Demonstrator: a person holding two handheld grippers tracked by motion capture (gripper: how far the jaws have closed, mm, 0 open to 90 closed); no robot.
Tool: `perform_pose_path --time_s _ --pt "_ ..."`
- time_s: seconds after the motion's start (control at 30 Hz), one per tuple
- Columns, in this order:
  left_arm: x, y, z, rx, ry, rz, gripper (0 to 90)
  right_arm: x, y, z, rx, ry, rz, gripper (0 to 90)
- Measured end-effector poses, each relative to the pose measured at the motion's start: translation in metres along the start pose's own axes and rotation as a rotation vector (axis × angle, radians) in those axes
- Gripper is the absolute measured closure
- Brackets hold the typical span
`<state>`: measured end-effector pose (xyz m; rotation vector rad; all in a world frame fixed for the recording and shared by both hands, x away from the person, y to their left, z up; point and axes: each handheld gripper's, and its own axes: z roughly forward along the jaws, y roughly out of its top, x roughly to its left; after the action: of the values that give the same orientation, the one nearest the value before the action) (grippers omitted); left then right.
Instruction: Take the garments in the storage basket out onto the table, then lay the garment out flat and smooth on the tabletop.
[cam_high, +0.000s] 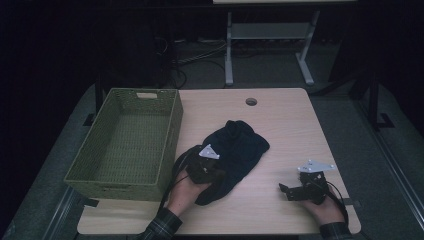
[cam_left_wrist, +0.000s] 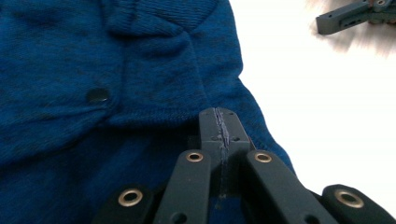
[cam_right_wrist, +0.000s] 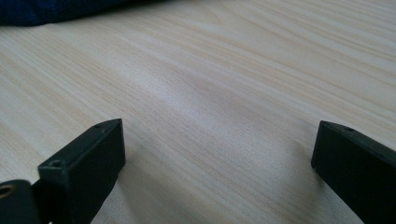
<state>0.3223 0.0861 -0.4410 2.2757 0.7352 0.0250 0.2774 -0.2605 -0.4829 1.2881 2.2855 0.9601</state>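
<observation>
Left gripper view: left hand-held gripper clenched on the blue garment mid-table, probably to lift it into the green basket. Right hand-held gripper rests released on the table, waiting.

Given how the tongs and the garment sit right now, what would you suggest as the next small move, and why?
Probably lift the left tongs slightly to test the hold: they look shut, with blue thread between the jaws, on the garment's near edge. The right tongs are open over bare table, and the green basket waits empty on the left.
</observation>
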Motion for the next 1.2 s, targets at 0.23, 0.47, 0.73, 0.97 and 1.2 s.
perform_pose_path --time_s 0.23,0.47,0.73,0.97,1.2 --pt "-0.007 0.007 0.013 0.013 -0.016 0.018 89.7 0.000 0.000 0.000 0.000 0.000 0.000 2.5" --pt "-0.017 0.023 0.030 0.019 -0.042 0.047 89.7 0.000 0.000 0.000 0.000 0.000 0.000 2.5" --pt "-0.032 0.044 0.051 0.013 -0.089 0.068 89.7 0.000 0.000 0.000 0.000 0.002 0.000 2.5" --pt "-0.031 0.046 0.046 0.005 -0.094 0.080 89.6 0.000 0.000 0.000 0.000 0.002 0.000 2.5" --pt "-0.011 0.036 0.008 -0.045 -0.026 0.047 89.1 0.000 0.000 0.000 0.000 0.002 -0.002 2.4"
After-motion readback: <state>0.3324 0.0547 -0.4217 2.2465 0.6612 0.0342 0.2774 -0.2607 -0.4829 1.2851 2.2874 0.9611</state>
